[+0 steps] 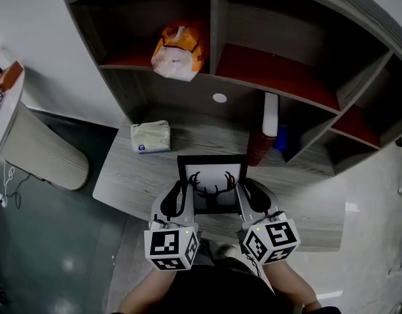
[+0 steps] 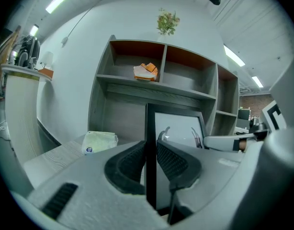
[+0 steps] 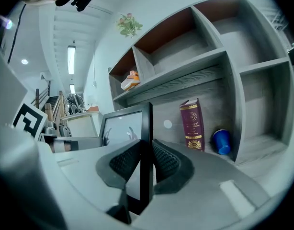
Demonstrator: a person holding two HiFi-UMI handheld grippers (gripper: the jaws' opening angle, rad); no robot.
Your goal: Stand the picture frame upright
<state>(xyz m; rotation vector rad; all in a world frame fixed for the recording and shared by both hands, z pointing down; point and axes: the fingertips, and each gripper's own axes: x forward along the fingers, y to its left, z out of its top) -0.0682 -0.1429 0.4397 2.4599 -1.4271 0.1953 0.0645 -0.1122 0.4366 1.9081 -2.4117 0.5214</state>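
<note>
1. Black picture frame (image 1: pixel 212 183) over the grey desk (image 1: pixel 129 182) in head view: we hold it with left gripper (image 1: pixel 181 193) and right gripper (image 1: pixel 244 190) on opposite side edges, likely so it tips up without twisting.
2. Left gripper view: our pads pinch the frame's left edge.
3. Right gripper view: pads clamp the right edge, frame looking near upright.

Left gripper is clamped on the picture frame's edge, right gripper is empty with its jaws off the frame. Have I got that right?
Not quite. The left gripper is clamped on the picture frame's edge, but the right gripper is not empty: the right gripper view shows its pads pressed on the frame's other side edge.
</note>
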